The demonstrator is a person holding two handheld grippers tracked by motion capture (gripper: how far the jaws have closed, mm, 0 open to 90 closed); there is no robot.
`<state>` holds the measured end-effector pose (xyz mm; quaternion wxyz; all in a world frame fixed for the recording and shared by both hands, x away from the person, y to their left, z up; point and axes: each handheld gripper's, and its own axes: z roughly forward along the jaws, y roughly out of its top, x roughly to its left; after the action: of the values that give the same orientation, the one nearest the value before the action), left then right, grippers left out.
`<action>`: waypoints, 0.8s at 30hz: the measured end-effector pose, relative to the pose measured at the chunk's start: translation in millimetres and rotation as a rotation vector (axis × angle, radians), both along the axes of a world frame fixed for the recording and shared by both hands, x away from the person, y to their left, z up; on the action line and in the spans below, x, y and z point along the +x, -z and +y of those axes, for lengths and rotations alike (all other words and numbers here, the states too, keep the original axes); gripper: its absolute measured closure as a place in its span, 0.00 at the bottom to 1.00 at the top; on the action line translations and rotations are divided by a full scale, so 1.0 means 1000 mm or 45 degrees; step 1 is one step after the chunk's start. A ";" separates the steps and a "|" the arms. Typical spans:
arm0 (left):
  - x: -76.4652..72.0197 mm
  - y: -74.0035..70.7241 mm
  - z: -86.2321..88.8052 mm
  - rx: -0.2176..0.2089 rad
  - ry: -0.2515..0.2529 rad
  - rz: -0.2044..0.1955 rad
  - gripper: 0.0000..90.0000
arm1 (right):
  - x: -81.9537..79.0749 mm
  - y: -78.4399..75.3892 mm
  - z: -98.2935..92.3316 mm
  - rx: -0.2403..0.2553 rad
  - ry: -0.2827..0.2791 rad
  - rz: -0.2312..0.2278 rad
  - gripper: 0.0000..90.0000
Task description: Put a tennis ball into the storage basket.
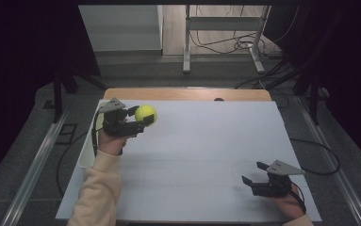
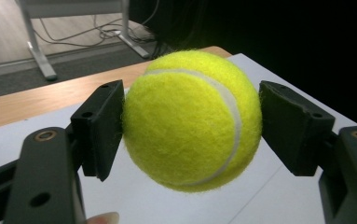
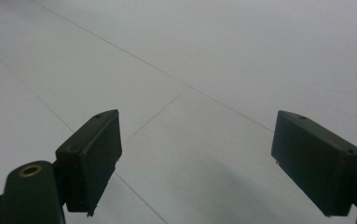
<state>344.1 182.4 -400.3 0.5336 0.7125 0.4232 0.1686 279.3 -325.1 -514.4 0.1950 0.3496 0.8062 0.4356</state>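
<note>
You have the tennis ball (image 1: 146,113) in your left gripper (image 1: 138,117), and the pick-up looks done: in the left gripper view the jaws press against the ball (image 2: 192,121) on both flanks, with the white tabletop (image 2: 278,196) showing beneath its lower curve, so it appears to be lifted clear and not resting on anything. In the high view the ball sits over the far left part of the tabletop (image 1: 206,155), close to the far edge where a strip of bare wood (image 1: 187,94) shows.

Your right gripper (image 1: 254,175) waits at the near right, well apart from the ball, its jaws spread wide with nothing between them; its own view looks down on plain white surface.

What is left, as far as I can judge, is the carry and the release. No bin or marked spot for the ball is visible on the tabletop, so I cannot tell where it should go.
</note>
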 end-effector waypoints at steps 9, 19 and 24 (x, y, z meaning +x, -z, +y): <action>-0.001 -0.001 0.008 0.038 -0.060 -0.011 0.29 | 0.000 0.000 0.000 0.000 -0.002 -0.002 0.18; 0.001 0.002 0.019 0.036 -0.101 0.004 0.29 | 0.000 0.000 0.000 -0.001 -0.001 -0.004 0.18; 0.000 0.001 0.025 0.034 -0.128 0.001 0.29 | 0.000 0.000 0.000 -0.001 0.000 -0.003 0.18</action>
<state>344.1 207.5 -401.0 0.5149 0.6974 0.4565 0.2007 279.4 -325.0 -514.4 0.1961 0.3490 0.8061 0.4358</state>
